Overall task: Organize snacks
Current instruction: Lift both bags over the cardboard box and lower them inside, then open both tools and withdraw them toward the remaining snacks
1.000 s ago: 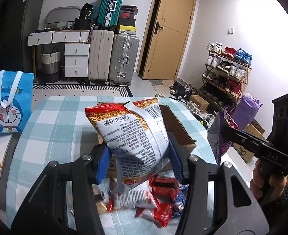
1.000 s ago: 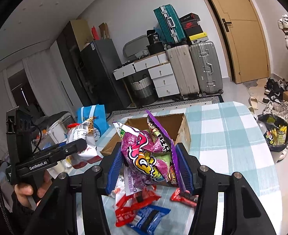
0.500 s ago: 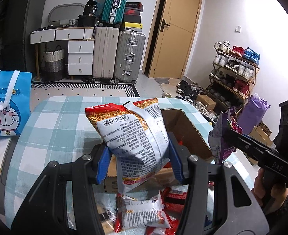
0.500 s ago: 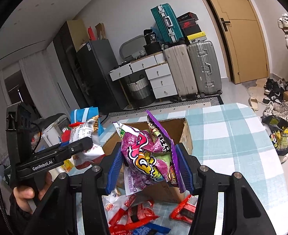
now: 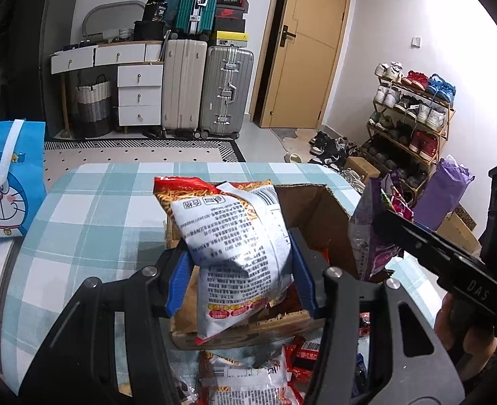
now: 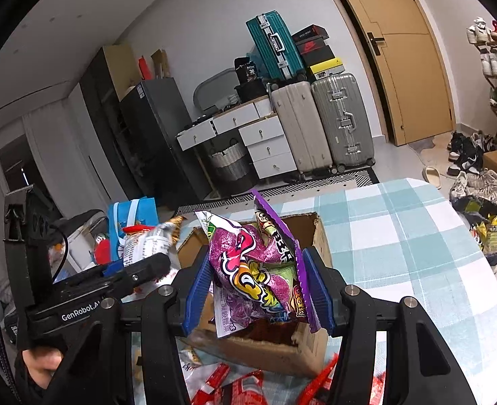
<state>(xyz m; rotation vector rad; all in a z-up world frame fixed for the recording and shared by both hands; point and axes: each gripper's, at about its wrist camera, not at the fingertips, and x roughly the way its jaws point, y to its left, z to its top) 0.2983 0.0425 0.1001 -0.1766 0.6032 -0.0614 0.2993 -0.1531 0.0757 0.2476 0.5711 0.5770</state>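
Left tool (image 5: 240, 270) clamps a white-backed, red-and-orange printed snack bag (image 5: 235, 239) (back panel dense with small text), held over the open brown cardboard box (image 5: 316, 202). Right tool (image 6: 258, 290) grips a crumpled purple-and-pink cartoon snack bag (image 6: 255, 266) above the same box on the teal-checked surface (image 6: 400, 236).

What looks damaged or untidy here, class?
The cardboard box has a ragged, torn front rim, and loose red snack packets lie scattered on the checked tablecloth in front of it.
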